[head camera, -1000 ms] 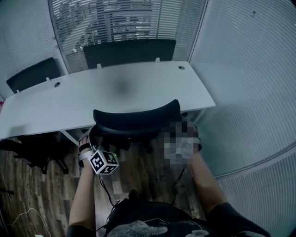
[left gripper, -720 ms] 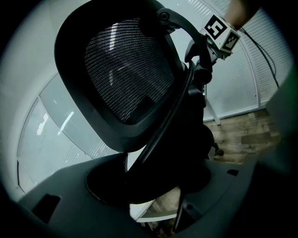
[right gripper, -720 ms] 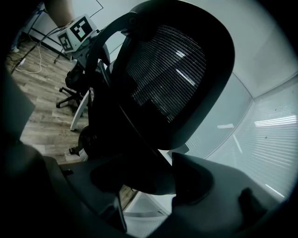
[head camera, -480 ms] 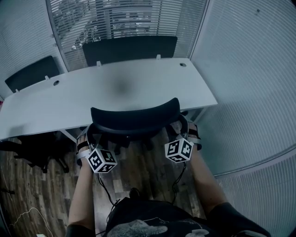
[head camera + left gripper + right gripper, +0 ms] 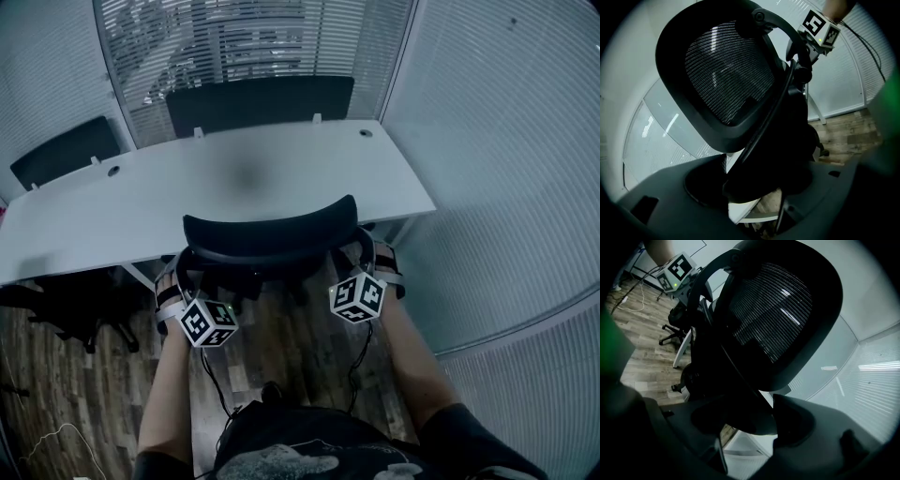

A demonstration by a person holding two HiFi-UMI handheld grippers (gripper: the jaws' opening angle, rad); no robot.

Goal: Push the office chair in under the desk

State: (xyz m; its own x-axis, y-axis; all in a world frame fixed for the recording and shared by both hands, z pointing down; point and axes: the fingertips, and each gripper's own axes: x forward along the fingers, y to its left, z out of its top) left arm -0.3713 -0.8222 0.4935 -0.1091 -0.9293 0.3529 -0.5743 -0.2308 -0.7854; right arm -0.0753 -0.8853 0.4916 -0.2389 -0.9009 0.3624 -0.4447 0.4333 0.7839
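The black office chair (image 5: 270, 234) stands with its mesh back at the front edge of the white desk (image 5: 141, 202). My left gripper (image 5: 180, 277) is at the chair's left side and my right gripper (image 5: 362, 257) at its right side, both partly hidden by the backrest. In the left gripper view the jaws of the left gripper (image 5: 754, 187) close round a dark rounded part of the chair below the mesh back (image 5: 731, 70). The right gripper (image 5: 745, 423) holds the matching part on the other side, under the mesh back (image 5: 773, 310).
A second black chair (image 5: 261, 101) stands behind the desk and a third one (image 5: 66, 150) at the far left. Another chair's base (image 5: 66, 309) sits under the desk on the left. Blinds (image 5: 234, 42) close the back, a ribbed partition (image 5: 506, 187) the right. A cable (image 5: 56, 436) lies on the wooden floor.
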